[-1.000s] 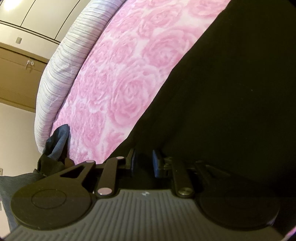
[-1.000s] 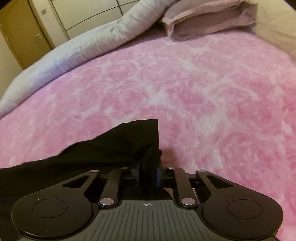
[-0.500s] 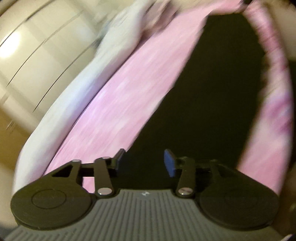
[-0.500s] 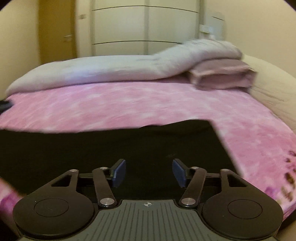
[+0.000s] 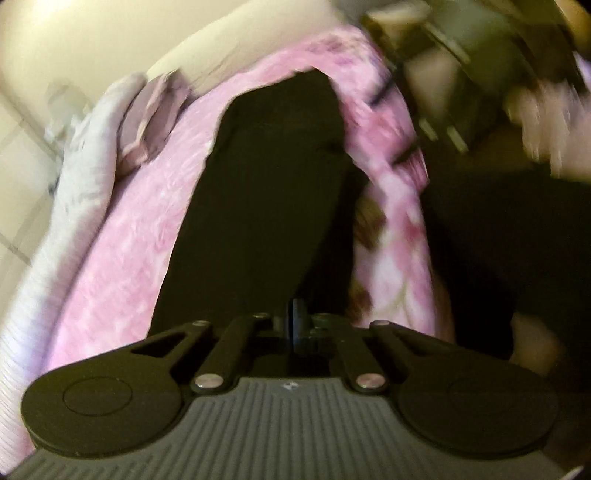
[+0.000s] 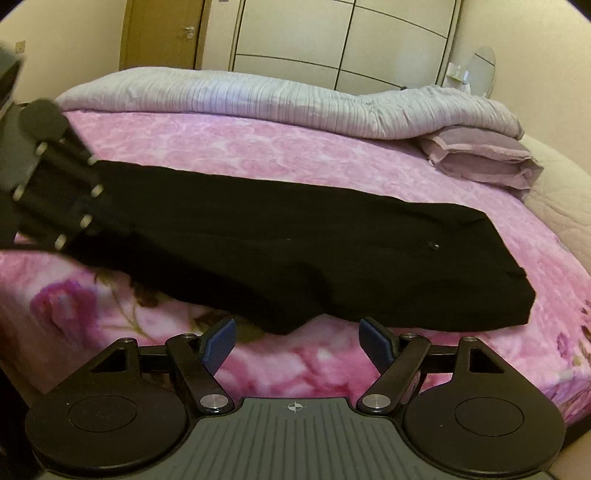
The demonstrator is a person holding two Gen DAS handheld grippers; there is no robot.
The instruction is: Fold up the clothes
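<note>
A long black garment lies folded in a strip across the pink rose blanket. In the left wrist view, which is blurred, the same black garment runs straight ahead from my left gripper. Its jaws are pressed together at the garment's near end, apparently pinching the cloth. From the right wrist view the left gripper sits at the strip's left end. My right gripper hangs just short of the garment's near edge. Its jaws are opening and nothing is between the blue pads.
A striped grey duvet is bunched along the far side of the bed. Mauve pillows are stacked at the right, beside a beige padded bed edge. A wardrobe and a wooden door stand behind.
My right gripper let go of the garment's corner, opened wide and drew back to the bed's near side. My left gripper swung round, opened, then shut at the garment's end.
</note>
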